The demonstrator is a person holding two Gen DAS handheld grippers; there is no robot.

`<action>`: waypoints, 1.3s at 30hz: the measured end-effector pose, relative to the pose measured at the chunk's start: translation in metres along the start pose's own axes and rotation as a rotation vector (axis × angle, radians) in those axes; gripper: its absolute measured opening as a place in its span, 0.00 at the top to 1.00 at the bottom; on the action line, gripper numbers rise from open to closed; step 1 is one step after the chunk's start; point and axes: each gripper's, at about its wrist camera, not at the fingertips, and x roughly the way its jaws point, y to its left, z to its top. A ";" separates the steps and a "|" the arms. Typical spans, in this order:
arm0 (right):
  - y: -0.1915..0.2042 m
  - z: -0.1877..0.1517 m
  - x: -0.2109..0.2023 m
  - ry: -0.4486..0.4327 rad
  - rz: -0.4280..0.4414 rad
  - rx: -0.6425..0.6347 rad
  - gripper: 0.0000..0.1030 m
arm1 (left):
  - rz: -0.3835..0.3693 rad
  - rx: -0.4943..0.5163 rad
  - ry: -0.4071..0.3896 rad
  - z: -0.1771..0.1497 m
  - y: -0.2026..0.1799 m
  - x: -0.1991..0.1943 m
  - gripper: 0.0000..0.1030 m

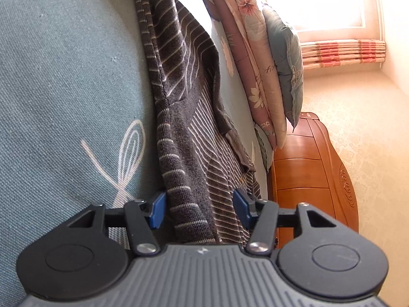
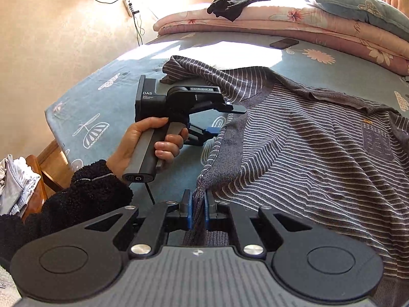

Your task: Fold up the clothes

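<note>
A grey sweater with thin white stripes (image 2: 306, 140) lies spread on the teal bed sheet (image 2: 102, 97). My right gripper (image 2: 198, 212) is shut on the sweater's near edge, and the knit bunches up between its blue pads. A hand (image 2: 138, 140) in a black fleece sleeve holds my left gripper (image 2: 226, 120) at the sweater's left side edge. One finger is above the fabric and one below, well apart. In the left wrist view the sweater (image 1: 184, 117) runs between the spread pads of the left gripper (image 1: 200, 209), which do not squeeze it.
Folded floral quilts (image 2: 281, 20), a teal pillow (image 2: 358, 5) and a dark garment (image 2: 237, 2) are stacked at the far side of the bed. A phone (image 2: 283, 43) lies on the sheet. A wooden headboard (image 1: 306, 166) stands beyond. Pale clothes (image 2: 15, 186) sit on a chair.
</note>
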 end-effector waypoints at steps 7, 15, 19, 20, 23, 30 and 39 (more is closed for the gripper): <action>0.004 -0.008 0.015 0.035 0.024 -0.013 0.89 | 0.090 0.066 0.018 0.008 -0.008 -0.014 0.48; 0.004 -0.007 0.007 0.028 0.019 -0.015 0.89 | 0.027 0.039 0.005 0.003 -0.008 -0.004 0.73; 0.005 -0.010 0.008 0.034 0.024 -0.015 0.89 | -0.023 0.005 -0.010 0.003 -0.004 -0.002 0.87; 0.005 -0.011 0.008 0.035 0.023 -0.013 0.89 | -0.029 -0.009 -0.016 0.004 -0.002 -0.002 0.92; 0.004 -0.010 0.007 0.036 0.020 -0.010 0.89 | -0.070 -0.037 -0.064 0.004 0.000 -0.009 0.97; -0.007 0.001 -0.004 0.017 0.049 0.038 0.89 | -0.194 -0.055 -0.127 0.011 -0.012 -0.019 0.98; 0.002 0.008 0.015 0.074 0.118 0.049 0.89 | -0.143 -0.053 -0.124 0.023 -0.008 -0.028 0.97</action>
